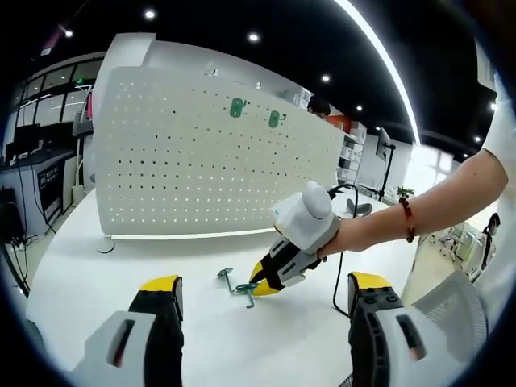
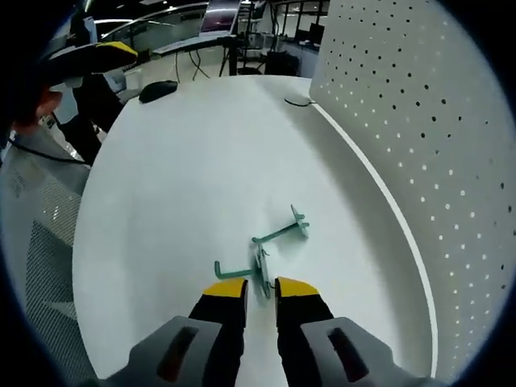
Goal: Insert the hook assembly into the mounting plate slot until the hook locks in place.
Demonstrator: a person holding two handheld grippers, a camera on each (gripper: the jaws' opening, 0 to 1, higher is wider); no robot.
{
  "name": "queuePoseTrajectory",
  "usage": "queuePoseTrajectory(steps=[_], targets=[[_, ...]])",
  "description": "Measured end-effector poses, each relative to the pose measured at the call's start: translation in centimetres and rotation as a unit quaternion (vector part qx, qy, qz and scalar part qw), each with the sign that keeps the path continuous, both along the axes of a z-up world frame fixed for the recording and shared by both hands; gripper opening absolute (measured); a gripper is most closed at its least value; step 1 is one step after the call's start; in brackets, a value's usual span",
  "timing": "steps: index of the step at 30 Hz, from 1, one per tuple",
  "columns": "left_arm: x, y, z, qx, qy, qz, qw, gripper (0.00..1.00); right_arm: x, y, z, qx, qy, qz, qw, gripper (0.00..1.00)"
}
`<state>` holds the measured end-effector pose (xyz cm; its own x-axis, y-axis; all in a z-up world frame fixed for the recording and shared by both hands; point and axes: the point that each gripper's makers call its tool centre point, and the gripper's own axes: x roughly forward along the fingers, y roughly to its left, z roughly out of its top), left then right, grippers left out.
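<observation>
Two green hook assemblies lie together on the white table; in the right gripper view the near hook has its flat plate between my right gripper's yellow tips. The jaws stand a narrow gap apart, with table showing on both sides of the plate. The second hook lies just beyond. In the left gripper view a hand holds the right gripper low at the hooks. My left gripper hovers behind, wide open and holding nothing. The white perforated mounting plate stands upright at the back.
Two more green hooks hang near the plate's top edge. The plate lies close on the right in the right gripper view. A black mouse sits far off, a mesh chair stands beside the table, and a black cable trails across it.
</observation>
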<state>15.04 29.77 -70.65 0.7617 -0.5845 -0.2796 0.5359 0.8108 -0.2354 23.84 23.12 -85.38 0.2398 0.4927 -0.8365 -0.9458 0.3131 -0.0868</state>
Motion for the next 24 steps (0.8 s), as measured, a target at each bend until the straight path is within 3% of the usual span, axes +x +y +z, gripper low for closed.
queuePoseTrajectory(steps=[3,24], targets=[[0.04,0.02,-0.06,-0.002,0.002,0.001,1.0,0.85,0.03,0.08,0.08,0.001,0.0,0.0,1.0,0.06],[-0.13,-0.18,0.26,-0.005,0.002,0.004,1.0,0.85,-0.81,-0.43,0.21,0.003,0.0,-0.006,1.0,0.02]])
